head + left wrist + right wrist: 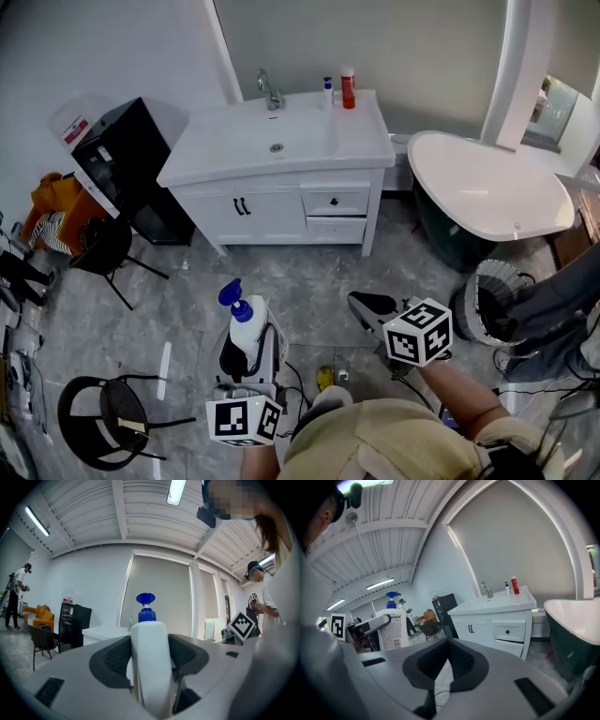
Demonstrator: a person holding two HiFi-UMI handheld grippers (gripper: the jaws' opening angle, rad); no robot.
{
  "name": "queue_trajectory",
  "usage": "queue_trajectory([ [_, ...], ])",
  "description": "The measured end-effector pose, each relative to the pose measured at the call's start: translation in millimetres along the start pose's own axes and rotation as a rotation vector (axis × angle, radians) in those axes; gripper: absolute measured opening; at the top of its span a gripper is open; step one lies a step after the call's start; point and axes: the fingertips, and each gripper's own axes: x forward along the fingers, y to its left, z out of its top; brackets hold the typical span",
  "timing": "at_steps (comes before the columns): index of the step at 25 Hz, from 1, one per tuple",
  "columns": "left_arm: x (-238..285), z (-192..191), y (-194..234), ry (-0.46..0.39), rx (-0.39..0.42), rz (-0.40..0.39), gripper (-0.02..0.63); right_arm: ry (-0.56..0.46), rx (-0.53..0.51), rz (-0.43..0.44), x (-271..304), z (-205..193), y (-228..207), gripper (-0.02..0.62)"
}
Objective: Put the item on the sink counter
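A white pump bottle [247,323] with a blue top stands upright, pinched between the jaws of the left gripper [149,656] above the grey floor [309,272] — well apart from the far white sink counter [361,136]. To its right, the right gripper [449,657] has its jaws pressed together, empty.

Soft, even white light fills the head view. The glossy white sink counter [361,136] and the white oval bathtub [487,192] are the brightest areas, and the tub carries a mild sheen. Shadows under the black round-seated chair [105,246] on the grey tiled floor [309,281] are faint. Straight edges bow toward the frame borders. Both gripper views are heavy fisheye — black corners, curved walls — lit by long ceiling tube lamps [176,491] that flare white. Close to the lens the white plastic bottle with a blue pump top [149,663] looks soft; the far room is sharper.
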Motion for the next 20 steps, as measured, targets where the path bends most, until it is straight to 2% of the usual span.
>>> queue_trajectory([
  [20,95,6,78,0.022,0.001,-0.076,0.279,0.014,0.003,-0.026,111,45,-19,0.023],
])
